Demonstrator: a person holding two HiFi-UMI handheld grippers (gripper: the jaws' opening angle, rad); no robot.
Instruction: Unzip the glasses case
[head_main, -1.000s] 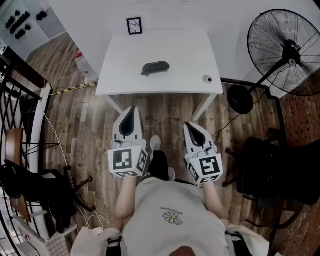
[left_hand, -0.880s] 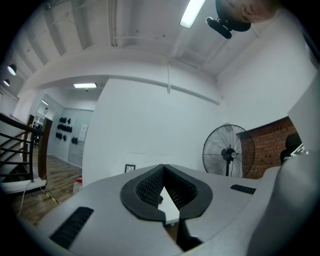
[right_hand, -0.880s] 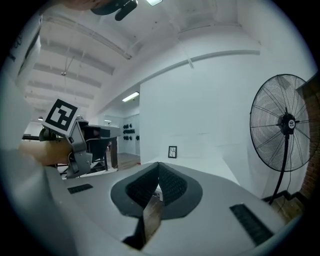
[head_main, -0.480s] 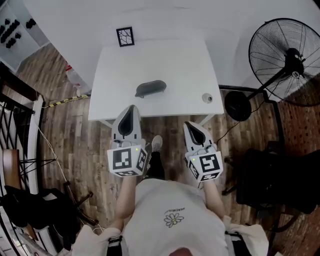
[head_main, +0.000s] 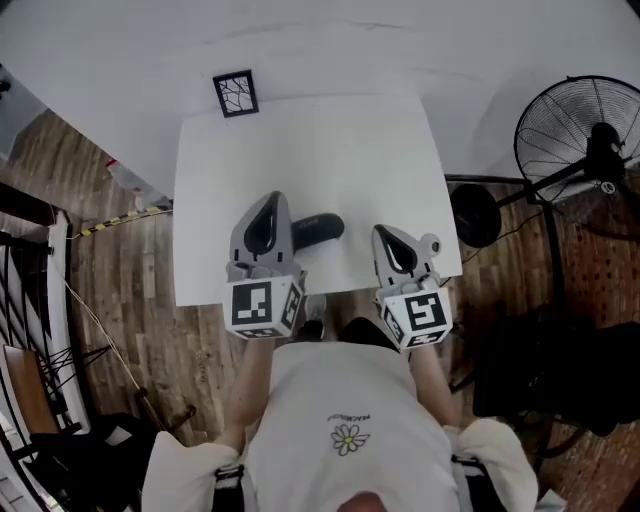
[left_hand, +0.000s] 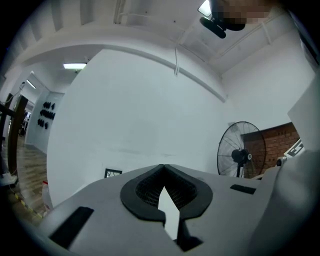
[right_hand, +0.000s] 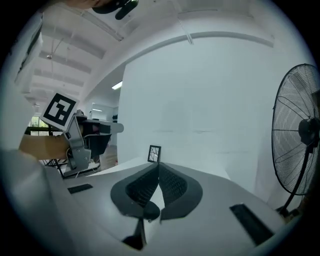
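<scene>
Glasses case (head_main: 320, 228) lies on the table (head_main: 350, 140), at three o'clock from the left tongs (head_main: 271, 198) and nine o'clock from the right tongs (head_main: 384, 231). Both tongs are closed and empty. Recommended: open one to steady the case, then pinch the zip pull with the other.

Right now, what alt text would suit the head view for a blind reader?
From above: a person holds the left gripper and right gripper over the near edge of a white table, where a dark glasses case lies partly hidden behind the left one. A fan stands at right.
</scene>
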